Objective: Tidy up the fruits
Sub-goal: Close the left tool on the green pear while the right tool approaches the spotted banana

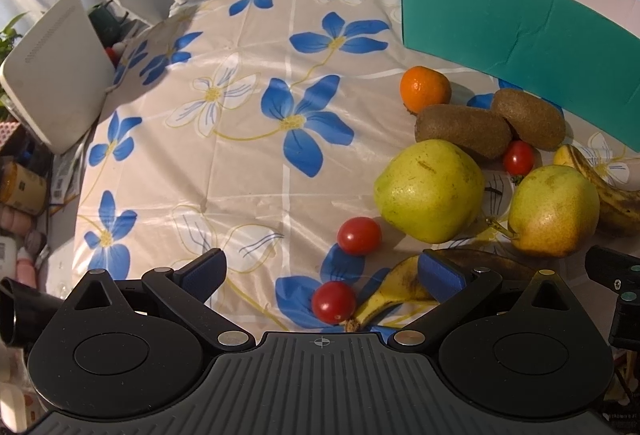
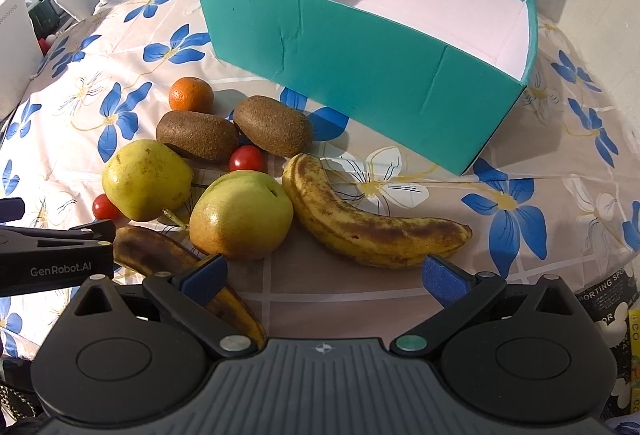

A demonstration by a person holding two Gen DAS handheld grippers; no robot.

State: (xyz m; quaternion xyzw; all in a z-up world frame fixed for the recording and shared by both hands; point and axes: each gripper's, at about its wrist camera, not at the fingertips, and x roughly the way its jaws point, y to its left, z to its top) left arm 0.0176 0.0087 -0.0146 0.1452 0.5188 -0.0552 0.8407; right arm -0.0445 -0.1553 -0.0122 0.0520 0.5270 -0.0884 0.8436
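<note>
**Fruits gathered on the flowered cloth beside the teal box**

Fruits are seen loose on a glossy flowered tablecloth, just in front of an open teal cardboard box with a white, empty inside. The left gripper is held wide open, nothing between its blue ribbed pads; a cherry tomato and the stem end of a dark-spotted banana are seen just below it. The right gripper is likewise spread wide and empty, over bare cloth. From left to right in the right view are found a smooth mandarin, two fuzzy brown kiwis, two yellow-green pears and a curved, browned second banana. A tomato between the kiwis is partly hidden.
</note>
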